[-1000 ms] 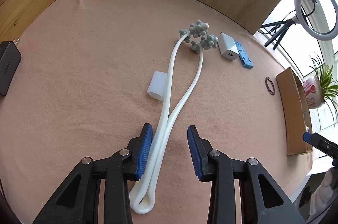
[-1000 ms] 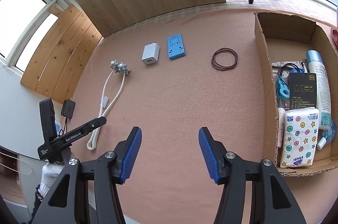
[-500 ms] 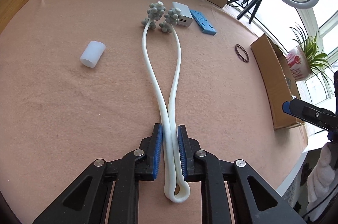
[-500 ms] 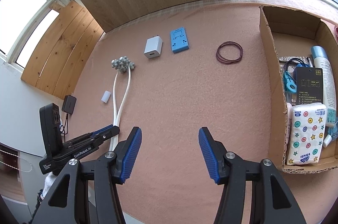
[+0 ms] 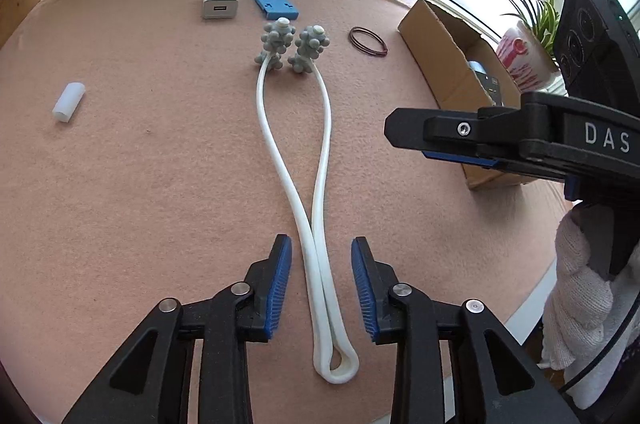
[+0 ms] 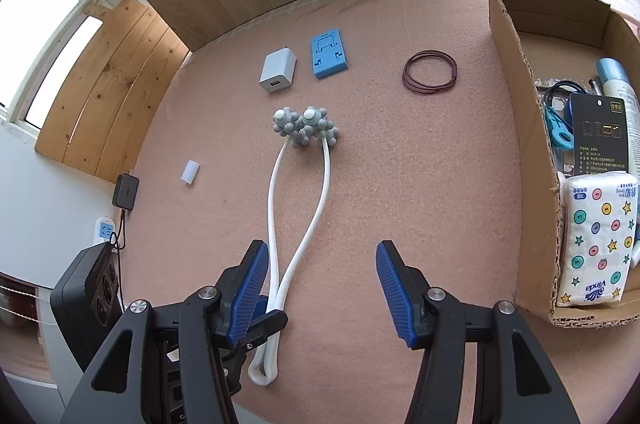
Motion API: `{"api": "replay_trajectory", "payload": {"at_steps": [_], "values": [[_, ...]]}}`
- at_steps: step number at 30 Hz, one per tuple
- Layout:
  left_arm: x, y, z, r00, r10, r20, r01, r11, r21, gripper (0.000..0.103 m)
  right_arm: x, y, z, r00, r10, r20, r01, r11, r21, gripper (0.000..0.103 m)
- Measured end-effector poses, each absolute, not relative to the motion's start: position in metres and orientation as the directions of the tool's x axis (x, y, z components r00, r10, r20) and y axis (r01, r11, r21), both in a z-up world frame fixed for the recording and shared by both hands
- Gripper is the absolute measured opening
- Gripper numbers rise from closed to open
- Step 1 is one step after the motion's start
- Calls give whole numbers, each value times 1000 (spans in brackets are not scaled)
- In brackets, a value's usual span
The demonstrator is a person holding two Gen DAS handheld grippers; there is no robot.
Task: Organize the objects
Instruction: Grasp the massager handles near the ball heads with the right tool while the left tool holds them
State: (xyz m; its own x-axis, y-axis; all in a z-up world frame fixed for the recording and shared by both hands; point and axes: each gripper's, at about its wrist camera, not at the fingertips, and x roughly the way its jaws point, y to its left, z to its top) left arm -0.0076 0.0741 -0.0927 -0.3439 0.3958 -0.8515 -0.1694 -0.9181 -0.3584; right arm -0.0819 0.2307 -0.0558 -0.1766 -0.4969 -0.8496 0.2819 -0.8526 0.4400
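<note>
pink mat, left gripper (image 5: 321,284) jaws opening

The massager (image 6: 298,192) lies mid-table (image 6: 420,192), its knobbed heads toward the far edge. Beyond them sit the charger (image 6: 279,70) and, to its right, the stand (image 6: 328,53). The ring (image 6: 430,70) lies further right, near the box (image 6: 516,96) at the right edge. The small tube (image 6: 190,172) lies toward the left edge.

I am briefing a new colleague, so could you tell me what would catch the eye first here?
A long white looped massager with grey knobbly heads lies mid-table, its loop end between the opening jaws of the left gripper, untouched by them. To the right stands a cardboard box already holding a tissue pack.
</note>
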Motion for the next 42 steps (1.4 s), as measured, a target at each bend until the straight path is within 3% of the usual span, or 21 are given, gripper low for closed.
{"api": "replay_trajectory", "payload": {"at_steps": [2,13,24,32,42], "values": [[-14,67,-86,-369,394,-842,-157,-919,-361,51,-85,230,-63,-159,-507,-847,267,-848,458,52],[-65,39,-101,-367,413,-833,-70,-906,-418,49,-102,214,-89,-108,-536,-837,196,-837,511,51],[-84,48,-115,-330,454,-828,-81,-887,-455,21,-116,209,-100,-81,-547,-833,155,-833,532,32],[-83,56,-117,-315,469,-825,-80,-879,-470,18,-117,203,-105,-46,-562,-826,159,-821,549,13],[-79,72,-92,-343,501,-795,-106,-861,-497,18,-112,224,-82,-94,-592,-800,136,-804,579,9]]}}
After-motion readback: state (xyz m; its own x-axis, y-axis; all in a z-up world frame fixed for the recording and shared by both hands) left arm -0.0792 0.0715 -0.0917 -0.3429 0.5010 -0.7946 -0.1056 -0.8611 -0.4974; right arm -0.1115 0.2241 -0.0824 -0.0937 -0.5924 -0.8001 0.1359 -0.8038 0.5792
